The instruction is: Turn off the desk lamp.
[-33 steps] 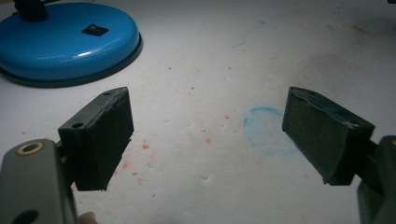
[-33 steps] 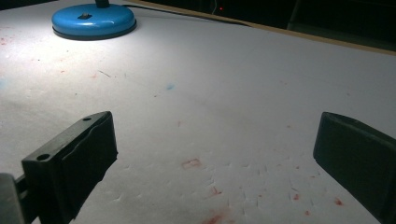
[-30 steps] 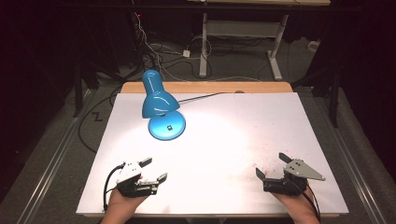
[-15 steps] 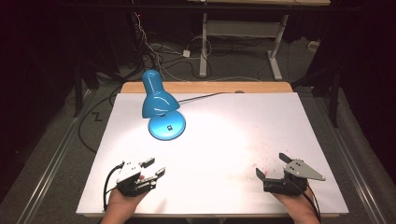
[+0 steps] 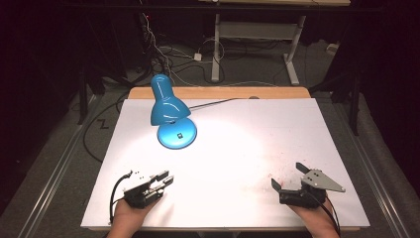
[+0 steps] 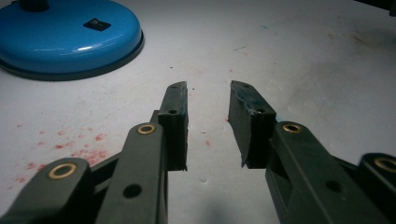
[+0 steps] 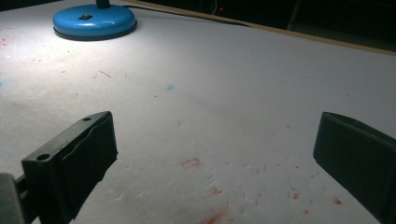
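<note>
A blue desk lamp stands lit at the far left of the white table top; its round base carries a small black switch. My left gripper rests near the front left edge and points toward the lamp. Its jaws have just been closing, and a narrow gap with nothing in it remains between the pads. My right gripper lies near the front right edge. Its jaws stand wide apart over bare table, and the lamp base sits far off at upper left.
The lamp's black cable runs right along the far wooden edge. Faint red stains mark the white surface near both grippers. Beyond the table are a dark floor, loose cables and desk legs.
The left gripper's jaws have drawn much closer together, with nothing between them. Both hands and the lamp have stayed where they were.
</note>
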`<state>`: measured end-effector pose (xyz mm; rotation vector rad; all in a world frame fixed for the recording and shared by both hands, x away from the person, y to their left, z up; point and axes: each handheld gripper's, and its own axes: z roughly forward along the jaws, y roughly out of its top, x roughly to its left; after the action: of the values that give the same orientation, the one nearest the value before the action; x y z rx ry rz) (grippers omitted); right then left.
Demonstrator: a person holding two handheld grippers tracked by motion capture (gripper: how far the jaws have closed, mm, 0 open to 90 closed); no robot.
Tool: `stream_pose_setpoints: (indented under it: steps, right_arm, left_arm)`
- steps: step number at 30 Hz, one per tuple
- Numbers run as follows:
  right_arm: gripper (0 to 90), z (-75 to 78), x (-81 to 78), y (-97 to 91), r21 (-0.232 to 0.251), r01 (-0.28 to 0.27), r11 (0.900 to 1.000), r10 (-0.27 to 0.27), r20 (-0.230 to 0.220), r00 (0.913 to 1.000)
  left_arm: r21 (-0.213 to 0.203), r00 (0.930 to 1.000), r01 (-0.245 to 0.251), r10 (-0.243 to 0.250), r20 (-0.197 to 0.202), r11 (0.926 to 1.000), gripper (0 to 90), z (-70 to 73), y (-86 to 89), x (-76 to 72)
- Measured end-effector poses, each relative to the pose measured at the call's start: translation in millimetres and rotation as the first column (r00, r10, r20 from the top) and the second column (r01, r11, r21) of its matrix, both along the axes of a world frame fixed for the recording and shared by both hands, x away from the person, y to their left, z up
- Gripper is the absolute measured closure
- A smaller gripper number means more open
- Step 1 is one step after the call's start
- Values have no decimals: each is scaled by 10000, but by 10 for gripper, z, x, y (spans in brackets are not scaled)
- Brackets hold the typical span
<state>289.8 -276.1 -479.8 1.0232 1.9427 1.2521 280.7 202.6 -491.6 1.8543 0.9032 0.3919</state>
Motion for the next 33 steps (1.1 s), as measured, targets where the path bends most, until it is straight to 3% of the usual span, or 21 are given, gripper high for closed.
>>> stream_pose_setpoints:
  steps: [8, 14, 30, 31, 33]
  right_arm:
    - [2, 2, 0, -1, 8, 9, 10000, -9, 21, 10000]
    - [2, 6, -2, -4, 21, 24, 10000, -24, 39, 10000]
    - [2, 7, -3, 2, -27, -37, 10000, 37, 57, 10000]
    - [2, 7, -1, 5, -28, -52, 10000, 53, 56, 10000]
    - [2, 9, -6, 7, -24, -57, 10000, 57, 53, 10000]
  left_arm:
    - [5, 9997, 201, -201, -120, 9998, 808, -2, 10, 8]
    - [10, 9995, 267, -267, -190, 9996, 844, -1, 2, 13]
    - [-134, 9994, -9, 4, -341, 9999, 879, -14, 64, 59]
    - [-45, 9978, -207, 203, -637, 9998, 879, -17, 72, 81]
    - [-50, 9975, -287, 283, -654, 9996, 879, -17, 80, 89]
